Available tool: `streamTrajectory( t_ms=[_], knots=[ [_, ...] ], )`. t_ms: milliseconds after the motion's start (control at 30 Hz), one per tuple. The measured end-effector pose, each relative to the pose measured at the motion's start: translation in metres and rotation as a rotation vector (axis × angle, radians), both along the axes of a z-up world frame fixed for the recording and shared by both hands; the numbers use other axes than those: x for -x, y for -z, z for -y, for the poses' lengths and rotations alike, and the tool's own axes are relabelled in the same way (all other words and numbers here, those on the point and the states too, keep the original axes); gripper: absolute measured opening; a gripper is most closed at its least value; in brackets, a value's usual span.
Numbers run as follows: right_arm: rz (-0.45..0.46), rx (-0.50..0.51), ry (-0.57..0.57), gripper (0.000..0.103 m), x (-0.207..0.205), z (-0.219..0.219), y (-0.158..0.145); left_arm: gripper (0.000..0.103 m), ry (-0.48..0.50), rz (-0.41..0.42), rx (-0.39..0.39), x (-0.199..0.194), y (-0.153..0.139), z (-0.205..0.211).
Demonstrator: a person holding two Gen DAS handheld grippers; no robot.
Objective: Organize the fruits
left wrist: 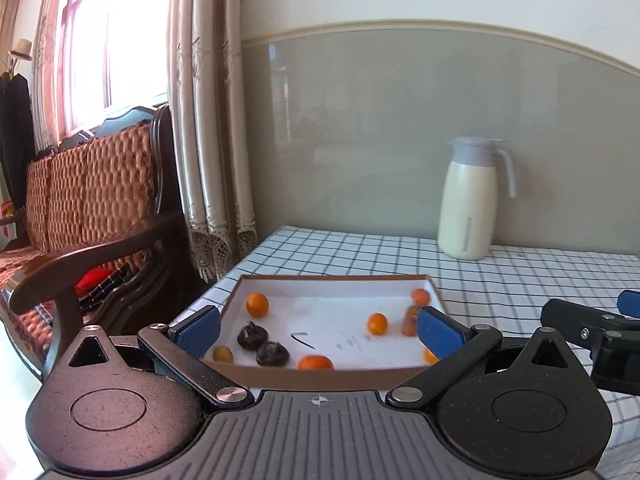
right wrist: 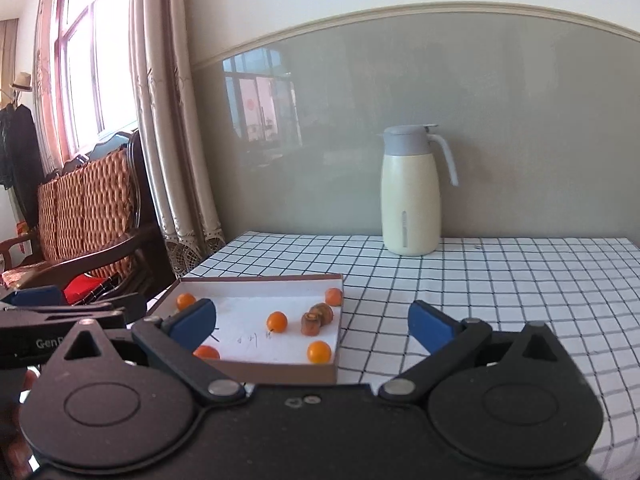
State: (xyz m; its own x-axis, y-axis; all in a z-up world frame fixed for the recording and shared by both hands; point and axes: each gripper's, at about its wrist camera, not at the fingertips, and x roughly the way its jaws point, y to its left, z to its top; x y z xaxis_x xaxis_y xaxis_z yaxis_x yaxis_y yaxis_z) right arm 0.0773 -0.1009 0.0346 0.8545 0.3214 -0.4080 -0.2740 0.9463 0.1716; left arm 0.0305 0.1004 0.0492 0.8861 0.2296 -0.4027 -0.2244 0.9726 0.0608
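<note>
Left wrist view: the left tool (left wrist: 318, 330) hangs spread apart over a shallow box (left wrist: 336, 374) of small oranges (left wrist: 257, 305) on the checked worktop (left wrist: 520, 276). The right tool (right wrist: 312, 326) is likewise spread, empty.

Box (right wrist: 256, 368) on the table (right wrist: 500, 280), near its left front corner. In the box: small fruits (right wrist: 277, 321) scattered, two dark ones (left wrist: 262, 344) front-left, two cut pieces (right wrist: 316, 319) toward its right wall. Jug (right wrist: 410, 192) behind the box, to its right, against the wall. Chair (right wrist: 88, 216) left of the box, off the table.
</note>
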Motion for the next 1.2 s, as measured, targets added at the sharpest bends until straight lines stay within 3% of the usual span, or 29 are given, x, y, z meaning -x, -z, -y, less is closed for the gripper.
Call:
streamTrajectory(
  t_ms=[333, 1200],
  knots=[
    [0.033, -0.007, 0.038, 0.097, 0.05, 0.02, -0.003, 0.103, 0.046, -0.008, 0.018, 0.05, 0.006, 0.027],
    [0.025, 0.01, 0.032, 0.097, 0.047, 0.011, 0.004, 0.103, -0.005, 0.004, 0.01, 0.044, 0.01, 0.012]
  ],
)
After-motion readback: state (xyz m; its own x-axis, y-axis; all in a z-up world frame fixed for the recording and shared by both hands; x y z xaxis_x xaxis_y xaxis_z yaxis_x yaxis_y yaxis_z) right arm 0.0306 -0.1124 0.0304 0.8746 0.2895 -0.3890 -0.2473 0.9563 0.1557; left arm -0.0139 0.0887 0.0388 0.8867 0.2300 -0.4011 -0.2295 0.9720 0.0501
